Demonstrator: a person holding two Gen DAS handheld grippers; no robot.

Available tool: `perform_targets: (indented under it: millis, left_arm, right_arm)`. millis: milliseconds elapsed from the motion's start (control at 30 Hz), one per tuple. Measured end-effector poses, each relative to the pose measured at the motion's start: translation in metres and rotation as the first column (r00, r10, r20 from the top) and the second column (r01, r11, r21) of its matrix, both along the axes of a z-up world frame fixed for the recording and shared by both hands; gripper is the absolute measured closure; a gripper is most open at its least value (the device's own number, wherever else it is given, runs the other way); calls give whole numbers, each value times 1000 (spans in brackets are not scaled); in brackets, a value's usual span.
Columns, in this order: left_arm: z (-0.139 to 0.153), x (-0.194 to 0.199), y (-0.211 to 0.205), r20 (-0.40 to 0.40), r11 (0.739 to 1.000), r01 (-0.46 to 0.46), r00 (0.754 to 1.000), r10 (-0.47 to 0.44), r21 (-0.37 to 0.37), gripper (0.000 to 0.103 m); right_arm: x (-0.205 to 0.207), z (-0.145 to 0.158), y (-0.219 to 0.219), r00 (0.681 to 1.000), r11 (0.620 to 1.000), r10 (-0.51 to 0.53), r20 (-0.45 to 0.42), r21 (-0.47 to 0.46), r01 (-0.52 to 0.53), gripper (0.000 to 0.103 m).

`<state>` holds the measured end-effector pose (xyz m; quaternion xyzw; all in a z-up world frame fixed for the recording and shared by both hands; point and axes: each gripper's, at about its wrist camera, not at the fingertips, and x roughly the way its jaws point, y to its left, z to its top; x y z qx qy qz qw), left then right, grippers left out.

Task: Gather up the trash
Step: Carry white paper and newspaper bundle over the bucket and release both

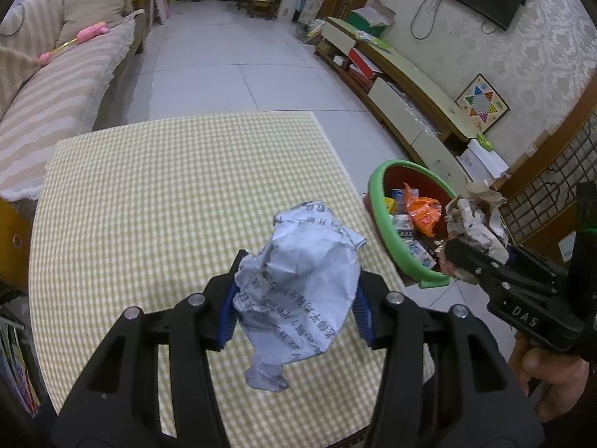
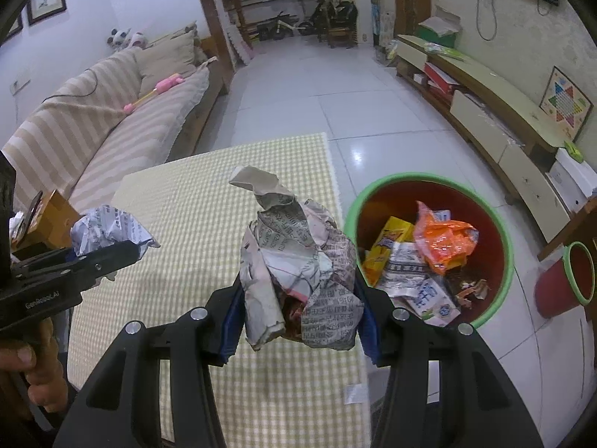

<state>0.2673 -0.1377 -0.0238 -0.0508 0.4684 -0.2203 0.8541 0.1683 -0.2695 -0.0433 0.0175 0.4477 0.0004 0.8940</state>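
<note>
even indoor light, glare on the floor tiles (image 2: 358, 153) — sharp centre, edges bowed and vignetted.

The crumpled white sheet (image 1: 298, 283) is thin printed paper, creased and matt. The newspaper wad (image 2: 302, 276) looks greyer and rougher. The table cover (image 1: 168, 186) is woven checked cloth. The bin (image 2: 503, 231) is smooth plastic, the floor tiles (image 2: 373, 119) glossy, and the orange wrapper (image 2: 444, 242) shiny film.

Checked tablecloth (image 1: 156, 186) covers the table (bin (image 2: 503, 231) on floor (image 2: 373, 112)).
</note>
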Motion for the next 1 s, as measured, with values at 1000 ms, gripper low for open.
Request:
perform_targets:
  millis: [1000]
  left_arm:
    - [0,51,-182,-4,963,269,963,-269,-10,53]
  right_arm:
    - [15,-18,-154,967,968,-251,-51,11,252,54]
